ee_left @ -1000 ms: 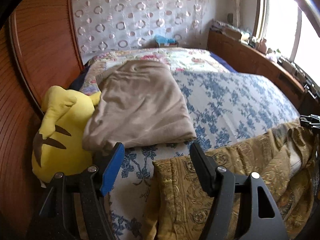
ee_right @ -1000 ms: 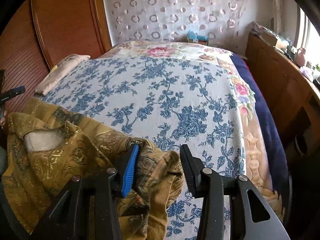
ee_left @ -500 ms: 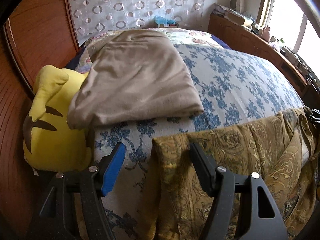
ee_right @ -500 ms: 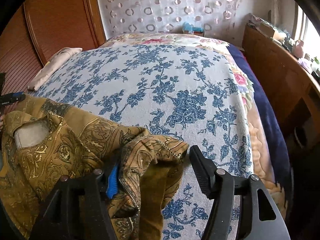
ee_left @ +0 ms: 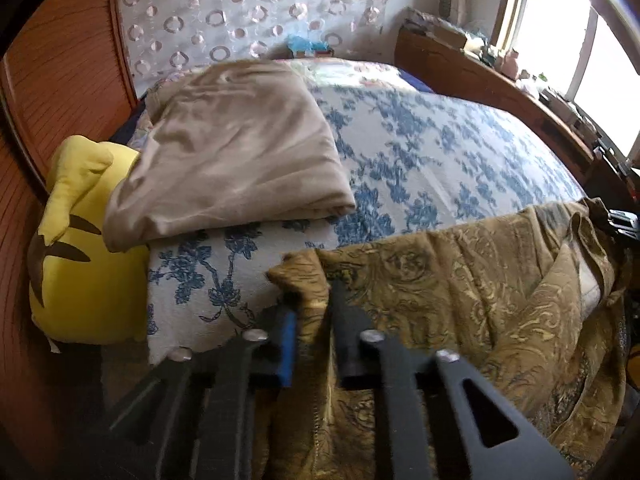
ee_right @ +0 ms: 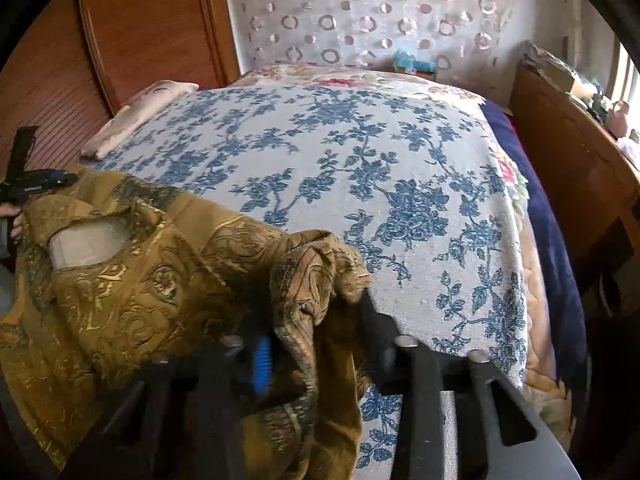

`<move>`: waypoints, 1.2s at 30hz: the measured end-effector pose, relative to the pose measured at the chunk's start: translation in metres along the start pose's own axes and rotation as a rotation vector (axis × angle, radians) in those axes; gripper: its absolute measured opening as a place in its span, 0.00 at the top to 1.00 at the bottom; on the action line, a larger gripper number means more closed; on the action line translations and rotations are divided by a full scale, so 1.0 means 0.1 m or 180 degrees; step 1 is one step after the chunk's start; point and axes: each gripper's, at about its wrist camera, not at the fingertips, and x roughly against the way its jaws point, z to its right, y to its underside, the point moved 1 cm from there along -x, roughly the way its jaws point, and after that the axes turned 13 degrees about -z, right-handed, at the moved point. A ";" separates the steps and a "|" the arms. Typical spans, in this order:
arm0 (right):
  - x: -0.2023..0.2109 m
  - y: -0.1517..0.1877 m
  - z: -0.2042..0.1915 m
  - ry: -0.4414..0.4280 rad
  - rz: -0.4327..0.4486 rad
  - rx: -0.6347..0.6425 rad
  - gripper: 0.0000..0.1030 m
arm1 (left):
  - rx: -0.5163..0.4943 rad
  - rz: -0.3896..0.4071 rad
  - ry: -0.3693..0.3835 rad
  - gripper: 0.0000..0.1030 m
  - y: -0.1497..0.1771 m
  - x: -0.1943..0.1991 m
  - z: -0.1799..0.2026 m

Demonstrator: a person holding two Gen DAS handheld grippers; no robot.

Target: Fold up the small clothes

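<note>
One gold patterned garment (ee_left: pixel 460 276) lies crumpled across the near edge of the bed (ee_left: pixel 440 152), on its blue-flowered cover. The left gripper (ee_left: pixel 314 304) is closing its jaws on a bunched corner of this garment, pinching it. The right gripper (ee_right: pixel 316 320) is closing on the opposite corner, cloth gathered between its jaws. One folded beige cloth (ee_left: pixel 236 152) rests on the bed beside one yellow plush toy (ee_left: pixel 80 256).

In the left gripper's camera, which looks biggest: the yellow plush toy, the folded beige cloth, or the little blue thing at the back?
1. Folded beige cloth, the largest.
2. Yellow plush toy, partly hidden under the cloth.
3. Blue thing, tiny, though it lies farthest from the camera, so its true size is unsure.
</note>
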 end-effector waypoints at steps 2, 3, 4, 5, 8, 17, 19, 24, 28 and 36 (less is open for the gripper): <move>0.07 0.03 -0.02 -0.0068 0.0073 0.0015 0.90 | 0.0096 0.0251 -0.0022 0.90 0.05 0.20 0.04; 0.14 0.04 -0.04 -0.0080 0.0128 0.0020 0.91 | 0.0113 0.0385 -0.0010 0.90 0.07 0.33 0.08; 0.22 0.06 -0.06 -0.0120 0.0196 0.0028 0.91 | 0.0125 0.0505 -0.0002 0.90 0.10 0.46 0.12; 0.32 0.07 -0.08 -0.0178 0.0277 0.0048 0.92 | 0.0132 0.0650 0.0014 0.91 0.13 0.62 0.18; 0.66 0.11 -0.18 -0.0306 0.0537 0.0180 0.92 | 0.0133 0.0943 0.0056 0.91 0.16 0.99 0.28; 1.72 0.09 -0.32 -0.0245 0.1199 0.0259 0.93 | 0.0039 0.1712 0.0062 0.91 -0.05 1.94 0.44; 1.95 0.08 -0.32 -0.0255 0.1375 0.0228 0.93 | 0.0030 0.1850 0.0042 0.91 -0.10 2.13 0.42; 2.39 0.07 -0.38 -0.0145 0.1662 0.0244 0.93 | -0.0002 0.2139 -0.0035 0.91 -0.15 2.55 0.42; 2.76 0.10 -0.47 -0.0110 0.1889 0.0253 0.93 | -0.0068 0.2347 -0.0159 0.91 -0.13 2.85 0.46; 3.11 0.11 -0.73 0.0104 0.2071 0.0279 0.94 | -0.0146 0.2630 -0.0313 0.91 -0.11 3.21 0.47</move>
